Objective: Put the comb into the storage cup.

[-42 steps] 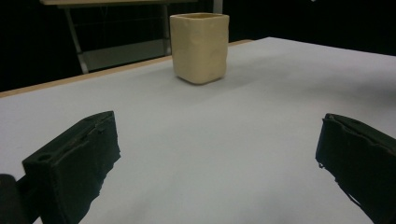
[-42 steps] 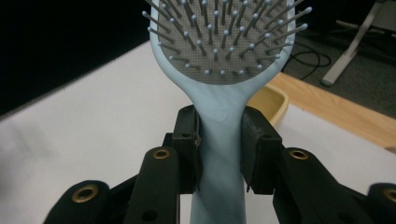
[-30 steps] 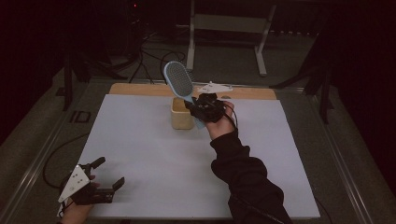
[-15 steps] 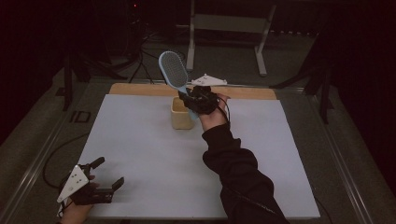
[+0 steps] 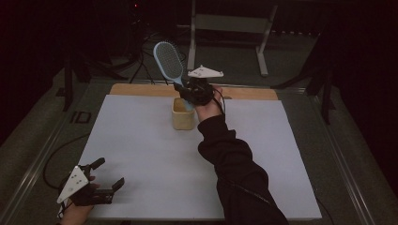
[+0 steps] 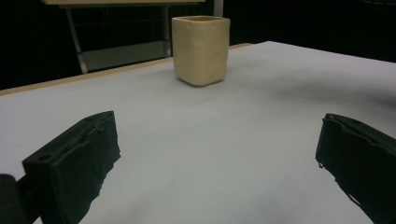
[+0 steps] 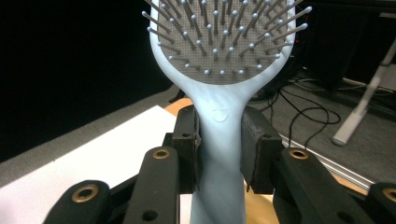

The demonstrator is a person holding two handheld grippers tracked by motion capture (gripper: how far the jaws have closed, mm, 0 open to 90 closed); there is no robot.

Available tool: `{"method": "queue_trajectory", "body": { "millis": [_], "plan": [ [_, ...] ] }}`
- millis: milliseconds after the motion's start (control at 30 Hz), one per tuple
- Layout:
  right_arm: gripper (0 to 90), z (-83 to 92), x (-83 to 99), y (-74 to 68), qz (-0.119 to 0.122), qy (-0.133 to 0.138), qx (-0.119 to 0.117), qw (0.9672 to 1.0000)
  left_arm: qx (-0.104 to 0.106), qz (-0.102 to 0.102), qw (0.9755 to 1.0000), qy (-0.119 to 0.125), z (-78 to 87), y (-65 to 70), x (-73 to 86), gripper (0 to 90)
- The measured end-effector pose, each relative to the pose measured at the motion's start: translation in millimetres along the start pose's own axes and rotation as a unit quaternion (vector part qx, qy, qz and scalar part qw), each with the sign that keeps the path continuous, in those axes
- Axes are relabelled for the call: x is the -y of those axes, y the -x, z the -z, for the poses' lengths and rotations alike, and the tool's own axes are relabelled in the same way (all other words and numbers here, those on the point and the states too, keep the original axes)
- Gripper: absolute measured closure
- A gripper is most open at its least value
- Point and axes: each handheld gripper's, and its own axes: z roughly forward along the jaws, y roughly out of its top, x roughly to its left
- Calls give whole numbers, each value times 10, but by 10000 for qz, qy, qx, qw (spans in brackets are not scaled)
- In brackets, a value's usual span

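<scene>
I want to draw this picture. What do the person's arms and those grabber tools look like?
Both tools are black. The left gripper has two blocky black jaws and a pale grey three-cornered plate on top. The right gripper has the same kind of plate, thin dark cable, and brass-coloured rings at its joints. The right arm wears a long black sleeve.

A dim lab: white-topped table [image 5: 141,140], floor cables [image 5: 141,70], metal stand [image 5: 225,23].

Open worktop [image 5: 141,140] lies ahead of the left gripper [image 5: 109,174]; only the cup [image 6: 201,44] stands in the way, directly below the right gripper [image 5: 190,91].
</scene>
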Motion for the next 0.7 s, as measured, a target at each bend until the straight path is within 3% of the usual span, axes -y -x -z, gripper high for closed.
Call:
{"method": "queue_trajectory", "body": {
  "millis": [167, 267, 700],
  "plan": [
    [701, -79, -14, 59, 22, 117, 46, 9999, 6, 12, 10000, 4, 0, -6, 4, 0],
    [701, -123, -33, 93, -99, 139, 17, 9999, 6, 8, 10000, 4, -1, -4, 4, 0],
    [701, -358, -78, 137, 30, 251, -49, 9997, -2, -12, 10000, 33, 14, 1, -2, 0]
  ]
}}
